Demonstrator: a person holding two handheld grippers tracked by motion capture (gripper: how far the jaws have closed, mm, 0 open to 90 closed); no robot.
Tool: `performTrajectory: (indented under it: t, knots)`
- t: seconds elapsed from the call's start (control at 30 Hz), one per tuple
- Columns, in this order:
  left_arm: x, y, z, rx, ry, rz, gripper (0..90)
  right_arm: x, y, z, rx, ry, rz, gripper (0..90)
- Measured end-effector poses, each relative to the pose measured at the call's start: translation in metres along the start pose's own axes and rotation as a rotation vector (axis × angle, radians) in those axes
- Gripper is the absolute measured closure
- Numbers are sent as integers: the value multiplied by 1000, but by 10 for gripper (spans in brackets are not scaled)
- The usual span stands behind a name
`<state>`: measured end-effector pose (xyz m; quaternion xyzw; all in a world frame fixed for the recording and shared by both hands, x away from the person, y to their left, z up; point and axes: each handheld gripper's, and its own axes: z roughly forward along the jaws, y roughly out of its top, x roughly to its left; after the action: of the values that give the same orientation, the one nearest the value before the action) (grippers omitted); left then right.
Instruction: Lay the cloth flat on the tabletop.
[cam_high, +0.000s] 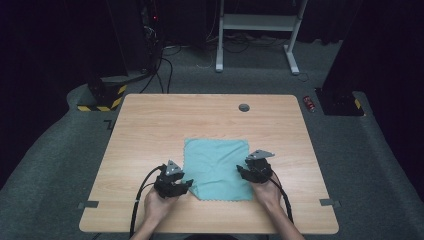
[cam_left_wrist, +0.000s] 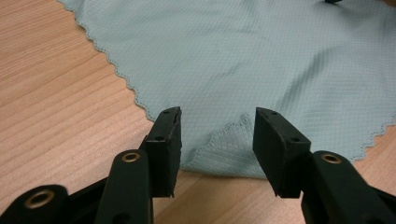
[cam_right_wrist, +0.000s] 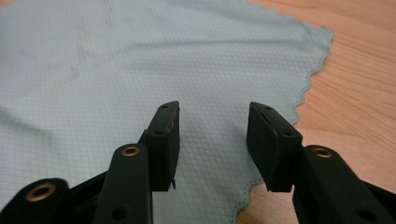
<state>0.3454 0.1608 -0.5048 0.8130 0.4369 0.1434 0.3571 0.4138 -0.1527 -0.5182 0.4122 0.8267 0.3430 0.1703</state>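
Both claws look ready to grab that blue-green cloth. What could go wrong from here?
The left gripper stands open over a near corner of the cloth that looks folded over; a pinch there might catch only the flap, or crease it. The right gripper is open too, over flat cloth near its edge; closing on flat fabric may just bunch it against the table. If the hands grab unevenly, the cloth could skew.

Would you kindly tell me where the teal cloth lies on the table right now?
In the high view, the teal cloth lies flat on the table's near half, between the left gripper and right gripper.
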Motion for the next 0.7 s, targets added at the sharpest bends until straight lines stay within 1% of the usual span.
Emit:
performTrajectory:
  t: [0.03,0.1,0.2,0.3,0.4,0.43,0.47,0.5,0.53,0.6,0.67,0.7]
  knots:
    - [-2,-1,0,5,8,9,522,1,0,0,-4,-10,-10,584]
    - [-5,-2,1,12,26,24,531,1,0,0,-5,-11,-20,603]
    - [-8,-4,2,26,32,31,544,2,-1,0,-5,-8,-27,629]
    - [-9,-4,2,33,42,39,589,2,-1,0,-11,0,-41,656]
    - [-9,-5,1,48,43,41,621,3,-2,0,-15,1,-47,688]
    - [-9,-6,1,49,42,43,629,4,-2,0,-17,0,-58,705]
    - [-8,-7,1,56,40,53,645,5,-2,0,-19,-3,-59,708]
    - [-8,-7,1,59,37,55,660,5,-3,0,-22,-7,-66,709]
    - [-8,-7,1,60,35,56,672,5,-3,0,-26,-6,-66,709]
    - [-6,-7,0,63,32,57,709,4,-4,0,-29,4,-49,709]
    - [-6,-8,-2,68,29,56,743,4,-5,0,-36,3,-54,709]
    - [-5,-8,-3,69,33,67,758,4,-5,0,-40,3,-55,709]
